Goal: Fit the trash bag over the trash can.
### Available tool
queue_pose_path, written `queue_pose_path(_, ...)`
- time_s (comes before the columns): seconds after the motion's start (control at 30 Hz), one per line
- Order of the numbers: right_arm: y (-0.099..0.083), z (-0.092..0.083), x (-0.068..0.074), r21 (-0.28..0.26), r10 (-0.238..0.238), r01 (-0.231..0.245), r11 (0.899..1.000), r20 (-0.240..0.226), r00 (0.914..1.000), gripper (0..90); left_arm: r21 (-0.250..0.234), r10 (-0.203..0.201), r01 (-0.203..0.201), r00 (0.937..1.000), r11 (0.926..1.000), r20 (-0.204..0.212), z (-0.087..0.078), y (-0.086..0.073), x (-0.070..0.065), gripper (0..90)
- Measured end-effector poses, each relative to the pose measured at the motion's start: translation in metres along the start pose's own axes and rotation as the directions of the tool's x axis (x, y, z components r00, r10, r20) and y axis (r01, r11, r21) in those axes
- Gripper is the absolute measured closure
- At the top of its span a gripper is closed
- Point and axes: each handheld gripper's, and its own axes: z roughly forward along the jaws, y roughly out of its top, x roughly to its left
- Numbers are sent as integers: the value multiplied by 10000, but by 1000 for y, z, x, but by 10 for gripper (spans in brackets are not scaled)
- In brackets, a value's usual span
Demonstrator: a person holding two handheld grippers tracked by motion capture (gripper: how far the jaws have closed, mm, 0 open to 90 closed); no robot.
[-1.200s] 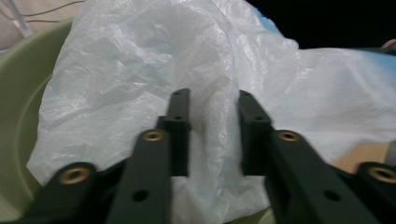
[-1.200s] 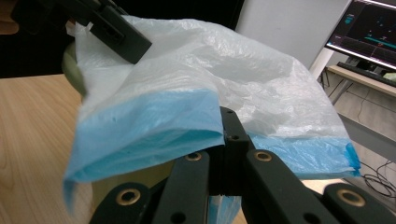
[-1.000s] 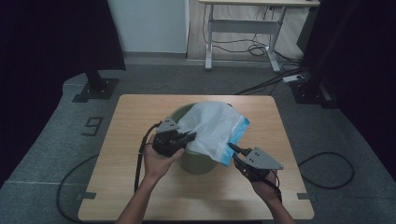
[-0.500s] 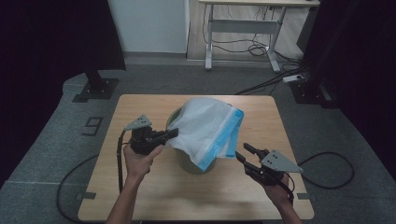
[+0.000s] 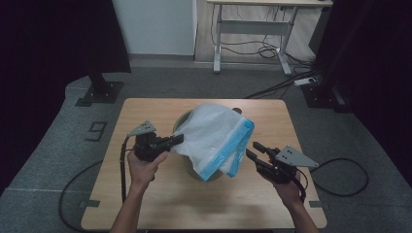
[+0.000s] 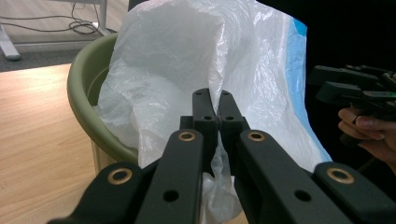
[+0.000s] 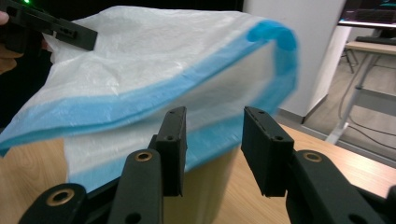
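Note:
A white plastic bag (image 5: 214, 136) with a blue rim band is draped over an olive green bin (image 5: 180, 120) in the middle of the wooden table. My left gripper (image 5: 177, 140) is shut on the bag's left edge, and the film is pinched between its pads in the left gripper view (image 6: 214, 95). The bag (image 6: 168, 60) rises behind them above the bin's rim (image 6: 77, 88). My right gripper (image 5: 251, 149) is just right of the bag, open. Its jaws (image 7: 214, 116) have just been closing a little with nothing between them. The blue band (image 7: 140, 107) hangs beyond them.
The table top (image 5: 160, 204) shows bare wood toward the near edge. Black cables trail off the table from both grippers. On the floor behind stand a desk frame (image 5: 218, 43) with loose cables, a black stand base (image 5: 99, 92) and a power strip (image 5: 306, 81).
My left gripper has pulled the bag's edge leftward, spreading the bag over the bin. My right gripper has come off the bag's right corner, opened and drawn back a little to the right.

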Motion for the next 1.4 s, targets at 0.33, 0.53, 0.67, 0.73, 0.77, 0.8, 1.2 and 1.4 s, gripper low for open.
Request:
queue_pose_path(0.33, 0, 28, 13, 350, -25, 30, 9994, -136, 9999, 596, -80, -80, 81, 9998, 9999, 206, -2, 1, 2, 890)
queue_pose_path(0.53, -1, 32, 15, 311, -54, 55, 9995, -40, 10000, 604, -240, -221, 229, 9992, 9994, 338, -7, 2, 5, 889)
queue_pose_path(0.67, 0, 32, 14, 331, -128, 127, 9994, 47, 9999, 604, -224, -85, 96, 9986, 9997, 516, -7, 2, 5, 888)
queue_pose_path(0.73, 2, 33, 14, 341, -169, 165, 9993, 117, 9998, 604, -259, -57, 72, 9983, 9996, 581, -8, 2, 5, 888)
queue_pose_path(0.77, 2, 33, 13, 344, -198, 193, 9992, 136, 9997, 604, -305, -68, 88, 9980, 9995, 629, -9, 2, 5, 888)
queue_pose_path(0.8, 3, 33, 13, 328, -198, 193, 9993, 142, 9997, 604, -368, -112, 138, 9974, 9992, 709, -10, 2, 6, 888)
queue_pose_path(1.2, 7, 38, 9, 409, -289, 274, 9988, 354, 9990, 610, -598, -176, 244, 9935, 9979, 1125, -19, 2, 12, 886)
queue_pose_path(1.4, 11, 40, 5, 396, -296, 279, 9988, 441, 9986, 610, -642, -171, 248, 9928, 9976, 1184, -20, 2, 12, 886)
